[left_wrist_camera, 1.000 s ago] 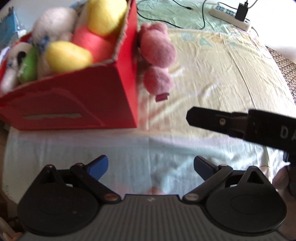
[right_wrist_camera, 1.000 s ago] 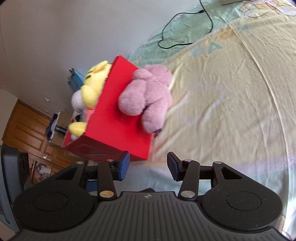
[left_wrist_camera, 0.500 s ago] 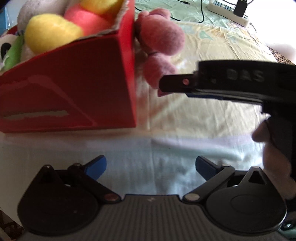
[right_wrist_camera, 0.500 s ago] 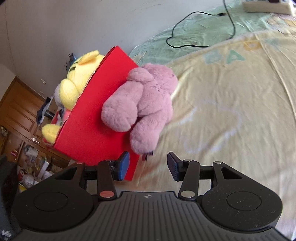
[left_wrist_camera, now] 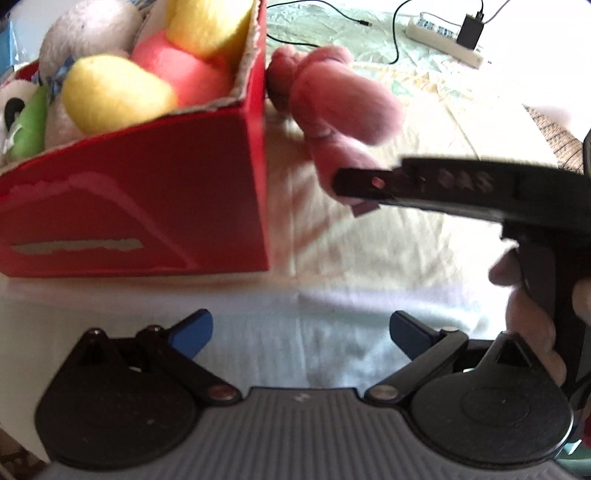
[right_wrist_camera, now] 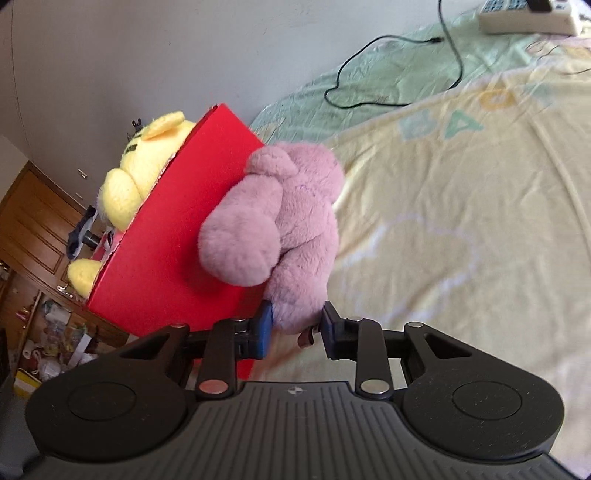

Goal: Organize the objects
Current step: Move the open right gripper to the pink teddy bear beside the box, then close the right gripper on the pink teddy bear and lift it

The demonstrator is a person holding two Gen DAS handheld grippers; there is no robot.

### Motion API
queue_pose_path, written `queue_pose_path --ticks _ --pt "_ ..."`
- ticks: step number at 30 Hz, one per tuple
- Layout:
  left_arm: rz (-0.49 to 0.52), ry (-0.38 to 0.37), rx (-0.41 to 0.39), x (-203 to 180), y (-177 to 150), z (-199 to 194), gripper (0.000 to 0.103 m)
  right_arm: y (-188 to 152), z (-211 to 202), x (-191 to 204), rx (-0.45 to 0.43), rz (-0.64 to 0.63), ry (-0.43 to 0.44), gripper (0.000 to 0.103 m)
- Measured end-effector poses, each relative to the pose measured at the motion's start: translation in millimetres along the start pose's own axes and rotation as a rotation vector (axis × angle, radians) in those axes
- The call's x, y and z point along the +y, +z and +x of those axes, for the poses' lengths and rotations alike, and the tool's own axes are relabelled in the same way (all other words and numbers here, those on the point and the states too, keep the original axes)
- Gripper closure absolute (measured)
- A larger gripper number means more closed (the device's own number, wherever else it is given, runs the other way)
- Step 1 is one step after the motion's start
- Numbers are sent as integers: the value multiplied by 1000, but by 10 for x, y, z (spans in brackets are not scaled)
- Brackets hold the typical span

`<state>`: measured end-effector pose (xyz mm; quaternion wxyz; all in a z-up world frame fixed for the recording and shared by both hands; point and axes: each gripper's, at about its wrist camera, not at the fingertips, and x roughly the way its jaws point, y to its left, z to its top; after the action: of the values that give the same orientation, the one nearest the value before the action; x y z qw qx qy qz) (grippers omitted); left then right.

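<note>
Lying against the right outer wall of the red box (right_wrist_camera: pixel 177 236), the pink plush toy (right_wrist_camera: pixel 295 221) rests on the bed (right_wrist_camera: pixel 461 221), its lower limb reaching toward the near side. The right gripper (right_wrist_camera: pixel 295 326) has that limb between its two blue-padded fingers (right_wrist_camera: pixel 264 326); the pads sit at either side of the fur, and whether they are already pressing it cannot be told. In the left wrist view the same gripper comes in from the right as a dark bar over the toy's lower end, with a hand (left_wrist_camera: pixel 532 317) on its handle. The left gripper (left_wrist_camera: pixel 299 328) is released, fingers spread wide and holding nothing, hovering over the pale sheet near the box. The box is packed with plush toys, a yellow one (left_wrist_camera: pixel 110 92) uppermost. A power strip (left_wrist_camera: pixel 443 31) and its black cable (right_wrist_camera: pixel 388 74) lie at the far side.
</note>
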<state>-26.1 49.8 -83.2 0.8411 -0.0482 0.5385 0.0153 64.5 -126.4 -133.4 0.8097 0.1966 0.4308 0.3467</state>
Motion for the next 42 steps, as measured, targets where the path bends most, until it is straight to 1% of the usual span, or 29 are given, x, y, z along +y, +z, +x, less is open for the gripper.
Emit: queue_pose_path --ticks 2,5,9,10,13,16,19,21,23,26,28,31,33,35,37,39,42 --pt "-6 -27 -3 -25 6 -9 2 -11 -96 -59 0 20 15 74" --pt "9 -62 -10 -83 26 -8 2 -49 -213 -195 20 103 50 74" --pt "57 -78 -25 -177 5 -13 2 -159 -342 -340 43 206 89 75" --pt "66 -83 -28 -212 42 -55 2 -191 -387 -368 48 226 96 75" --pt "84 -109 -31 -240 34 -66 2 -295 -510 -407 64 254 92 75" --pt "112 -131 -33 -284 33 -67 3 -336 -644 -420 54 221 54 75" --pt "139 -152 -32 -329 39 -75 3 -327 -779 -400 19 146 -9 75" --pt "152 -170 -34 -333 12 -123 3 -316 -857 -364 2 62 -52 75" --pt "163 -183 -40 -358 27 -149 3 -310 -881 -306 3 -34 -80 75" --pt "167 -200 -52 -422 122 -132 3 -354 -870 -198 12 -175 -116 75" --pt "166 -210 -65 -394 130 -191 3 -399 -863 -128 16 -266 -129 76" --pt "158 -221 -79 -333 135 -276 3 -475 -840 -77 53 -369 -128 78" --pt "135 -237 -81 -302 142 -297 3 -479 -853 -73 79 -381 -95 78" --pt "103 -257 -73 -253 151 -284 3 -457 -906 -96 85 -356 -65 77" --pt "80 -257 -62 -202 137 -257 3 -403 -954 -149 77 -301 -38 77" --pt "61 -241 -43 -173 123 -189 3 -350 -999 -214 51 -228 -20 76" --pt "28 -223 -9 -128 89 -71 3 -288 -962 -276 31 -121 -2 76"
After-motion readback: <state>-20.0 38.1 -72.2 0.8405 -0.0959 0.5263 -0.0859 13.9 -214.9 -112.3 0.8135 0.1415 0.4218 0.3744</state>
